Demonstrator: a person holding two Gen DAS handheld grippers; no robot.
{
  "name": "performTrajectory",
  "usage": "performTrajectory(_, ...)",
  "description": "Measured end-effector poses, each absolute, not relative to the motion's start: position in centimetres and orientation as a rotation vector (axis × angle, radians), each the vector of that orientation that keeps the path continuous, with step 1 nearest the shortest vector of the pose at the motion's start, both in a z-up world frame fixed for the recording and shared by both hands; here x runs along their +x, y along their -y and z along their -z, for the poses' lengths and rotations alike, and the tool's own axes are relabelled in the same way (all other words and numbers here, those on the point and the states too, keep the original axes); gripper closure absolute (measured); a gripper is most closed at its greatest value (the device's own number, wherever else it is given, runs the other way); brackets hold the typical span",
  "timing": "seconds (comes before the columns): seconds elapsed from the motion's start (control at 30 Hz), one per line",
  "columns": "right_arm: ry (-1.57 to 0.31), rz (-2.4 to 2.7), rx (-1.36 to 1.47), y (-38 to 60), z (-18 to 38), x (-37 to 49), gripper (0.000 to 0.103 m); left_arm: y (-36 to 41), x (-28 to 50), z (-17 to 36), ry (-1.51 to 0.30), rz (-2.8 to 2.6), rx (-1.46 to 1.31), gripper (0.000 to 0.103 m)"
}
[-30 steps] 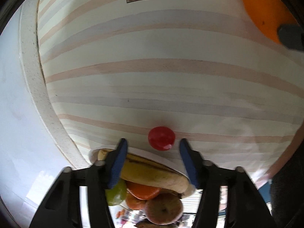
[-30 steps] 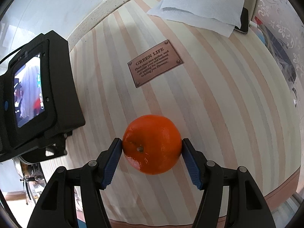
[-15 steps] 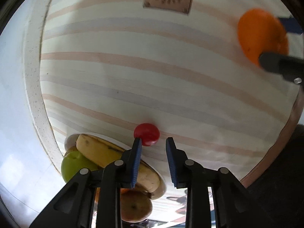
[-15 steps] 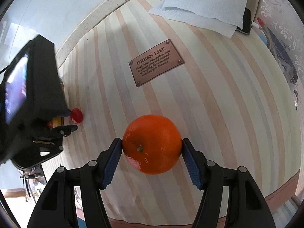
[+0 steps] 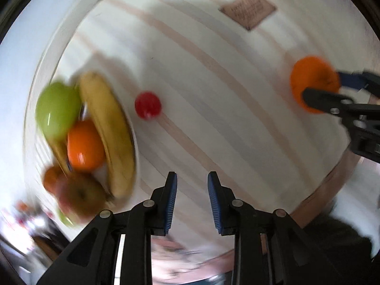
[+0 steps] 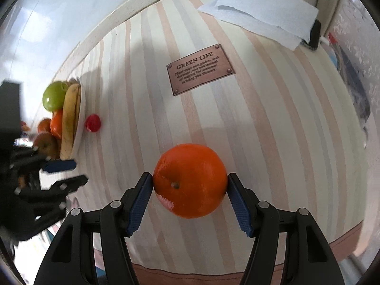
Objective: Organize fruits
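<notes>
My right gripper (image 6: 190, 185) is shut on a large orange (image 6: 190, 180) held just above the striped tablecloth; it also shows at the right of the left wrist view (image 5: 313, 83). My left gripper (image 5: 192, 182) is empty, its jaws narrowed to a small gap, and it sits above the cloth near the front edge. A small red fruit (image 5: 147, 105) lies on the cloth ahead of it, beside a white plate (image 6: 79, 128). The plate holds a banana (image 5: 109, 128), a green apple (image 5: 57, 109), an orange (image 5: 84, 146) and a brownish apple (image 5: 80, 197).
A brown "GREEN LIFE" plaque (image 6: 199, 68) is fixed to the cloth in the middle. White paper towels (image 6: 263, 11) and a dark phone (image 6: 314, 34) lie at the far right corner. The table's front edge (image 6: 213, 273) is close to both grippers.
My left gripper narrowed from wide open and pulled back and away from the red fruit and plate, with motion blur. My right gripper holds the orange in the same place.
</notes>
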State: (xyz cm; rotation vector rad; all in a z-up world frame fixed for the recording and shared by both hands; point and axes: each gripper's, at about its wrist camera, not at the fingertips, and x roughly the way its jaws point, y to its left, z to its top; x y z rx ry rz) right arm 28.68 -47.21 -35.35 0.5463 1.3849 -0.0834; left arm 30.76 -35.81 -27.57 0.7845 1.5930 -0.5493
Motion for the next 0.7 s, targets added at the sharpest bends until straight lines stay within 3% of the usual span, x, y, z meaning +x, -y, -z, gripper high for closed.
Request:
performTrajectory(0.2,-1.229,-0.054,0.492,45.0,30.7,30.7,0.035,29.5,27.7,26.0,-1.536,0.262,0.387,0.06)
performTrajectory(0.5,-1.189,-0.432,-0.085,33.4,31.6,37.3,0.038,19.2,25.0,27.9,-1.456,-0.197,0.128,0.058)
performTrajectory(0.7,-1.27,-0.511,-0.218,30.2,35.4,40.3,0.041,18.5,23.9,29.3,-1.474,-0.235,0.083,0.057)
